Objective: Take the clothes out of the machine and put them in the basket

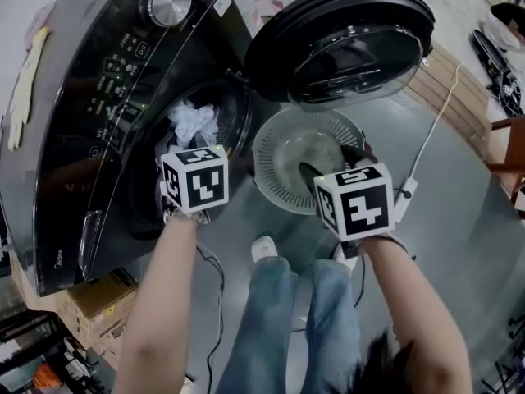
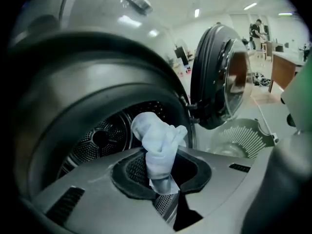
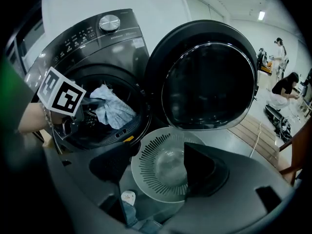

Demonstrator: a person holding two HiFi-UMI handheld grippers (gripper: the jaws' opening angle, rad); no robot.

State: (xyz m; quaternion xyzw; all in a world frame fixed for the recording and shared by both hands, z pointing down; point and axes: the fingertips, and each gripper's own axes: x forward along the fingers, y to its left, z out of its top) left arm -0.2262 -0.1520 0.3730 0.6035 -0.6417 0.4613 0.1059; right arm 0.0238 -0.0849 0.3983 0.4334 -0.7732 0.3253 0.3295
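Note:
The dark washing machine point(image 1: 98, 97) stands with its round door point(image 1: 340, 39) swung open. My left gripper point(image 1: 191, 144) is at the drum mouth, shut on a white cloth point(image 1: 194, 121). In the left gripper view the cloth point(image 2: 158, 147) stands up bunched from between the jaws of the left gripper point(image 2: 163, 182), with the perforated drum point(image 2: 102, 138) behind it. A round white slatted basket point(image 1: 271, 150) sits on the floor below the door and looks empty. My right gripper point(image 1: 332, 164) hangs over the basket point(image 3: 146, 167), and the right gripper point(image 3: 158, 167) is open with nothing between its jaws.
The person's jeans legs and a white shoe point(image 1: 264, 247) are just in front of the basket. A white cable point(image 1: 431, 130) runs across the grey floor to the right. Cardboard boxes point(image 1: 98, 298) sit by the machine's near corner. People are working far off point(image 3: 285, 87).

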